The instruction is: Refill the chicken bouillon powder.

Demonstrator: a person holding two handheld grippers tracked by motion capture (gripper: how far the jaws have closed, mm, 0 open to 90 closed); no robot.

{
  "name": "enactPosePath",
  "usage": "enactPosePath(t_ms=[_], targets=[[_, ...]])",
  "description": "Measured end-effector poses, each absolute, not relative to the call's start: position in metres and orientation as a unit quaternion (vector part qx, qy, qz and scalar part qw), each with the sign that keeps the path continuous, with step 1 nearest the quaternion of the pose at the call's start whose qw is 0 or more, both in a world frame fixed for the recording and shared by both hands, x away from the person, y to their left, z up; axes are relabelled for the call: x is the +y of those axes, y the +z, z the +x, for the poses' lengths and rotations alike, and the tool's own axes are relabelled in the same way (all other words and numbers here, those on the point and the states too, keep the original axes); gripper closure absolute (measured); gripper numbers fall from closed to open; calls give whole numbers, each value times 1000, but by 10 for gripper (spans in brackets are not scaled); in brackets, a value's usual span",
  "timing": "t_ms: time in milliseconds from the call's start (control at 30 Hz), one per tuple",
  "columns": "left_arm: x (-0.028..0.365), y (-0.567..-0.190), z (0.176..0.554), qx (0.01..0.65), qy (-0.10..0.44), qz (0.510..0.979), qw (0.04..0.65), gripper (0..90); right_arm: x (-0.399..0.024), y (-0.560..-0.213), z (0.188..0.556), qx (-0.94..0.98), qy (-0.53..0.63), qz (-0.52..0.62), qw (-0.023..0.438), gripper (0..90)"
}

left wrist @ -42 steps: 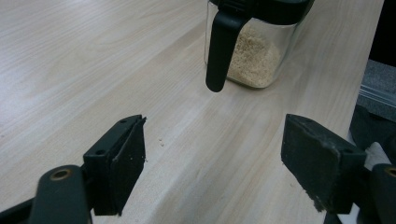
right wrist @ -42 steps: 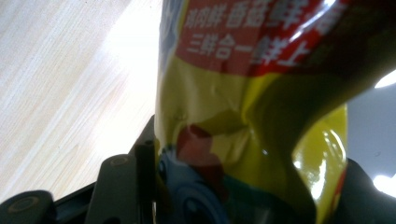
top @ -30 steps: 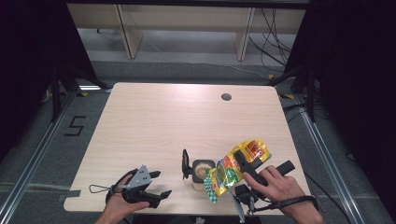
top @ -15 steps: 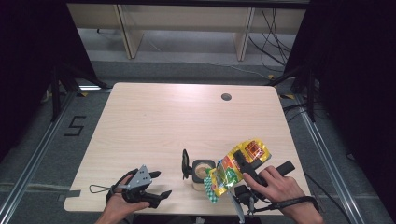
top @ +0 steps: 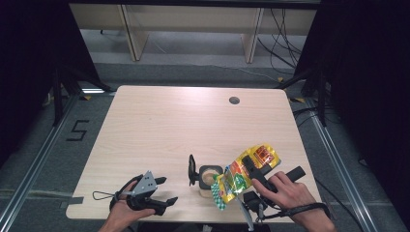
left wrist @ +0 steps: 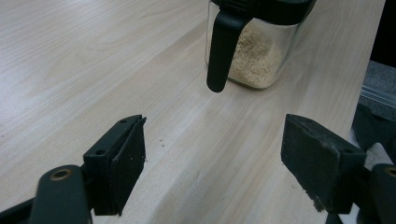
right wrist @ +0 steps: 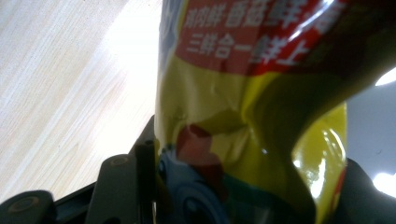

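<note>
- The right gripper (top: pixel 237 180) has its jaws clenched on a yellow seasoning packet (top: pixel 244 175), tilted, lower end over the open jar (top: pixel 209 178).
- The packet's long axis runs diagonally, dipping toward the jar mouth just left.
- The left gripper (top: pixel 162 191) rests released, jaws empty, apart from the jar on the bench (top: pixel 169 125).

Your light wooden table (top: pixel 159 130) is carrying very little.

You are looking at a clear jar (top: pixel 209 178) of pale granules sitting directly on it near your edge, its black lid standing flipped up; a round dark hole (top: pixel 234 100) is showing toward the far right corner, and a few crumbs (left wrist: pixel 161 141) are lying beside the jar.
</note>
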State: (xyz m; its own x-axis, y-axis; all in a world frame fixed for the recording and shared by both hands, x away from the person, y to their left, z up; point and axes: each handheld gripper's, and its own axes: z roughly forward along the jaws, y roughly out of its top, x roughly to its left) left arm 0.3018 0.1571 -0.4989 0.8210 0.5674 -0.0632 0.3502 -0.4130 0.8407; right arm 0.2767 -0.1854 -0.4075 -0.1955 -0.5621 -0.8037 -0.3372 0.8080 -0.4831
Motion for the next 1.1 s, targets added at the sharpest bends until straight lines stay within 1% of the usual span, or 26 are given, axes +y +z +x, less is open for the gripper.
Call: enactPosePath(t_ms=[33, 133, 233, 467, 533, 633, 933, 967, 1100], targets=[[157, -499, 302, 277, 115, 831, 469, 216, -185, -406, 278, 761, -102, -308, 562, 469], [157, -499, 302, 277, 115, 831, 469, 216, -186, -407, 277, 768, -96, -289, 564, 469], [157, -499, 302, 275, 118, 832, 468, 216, -186, -405, 278, 761, -102, -307, 562, 469], [156, -498, 302, 279, 116, 832, 466, 216, -185, -409, 277, 769, -95, -290, 562, 469], [157, -498, 303, 266, 121, 836, 464, 216, -185, -409, 277, 768, -97, -292, 561, 469], [157, -498, 303, 277, 118, 834, 463, 216, -185, -408, 277, 768, -95, -290, 564, 469], [157, -499, 303, 268, 121, 835, 465, 216, -185, -409, 277, 769, -95, -291, 561, 469], [157, -499, 302, 275, 118, 831, 469, 216, -185, -409, 277, 769, -93, -291, 561, 469], [158, -498, 303, 271, 121, 837, 460, 216, -186, -408, 277, 767, -98, -292, 563, 469]])
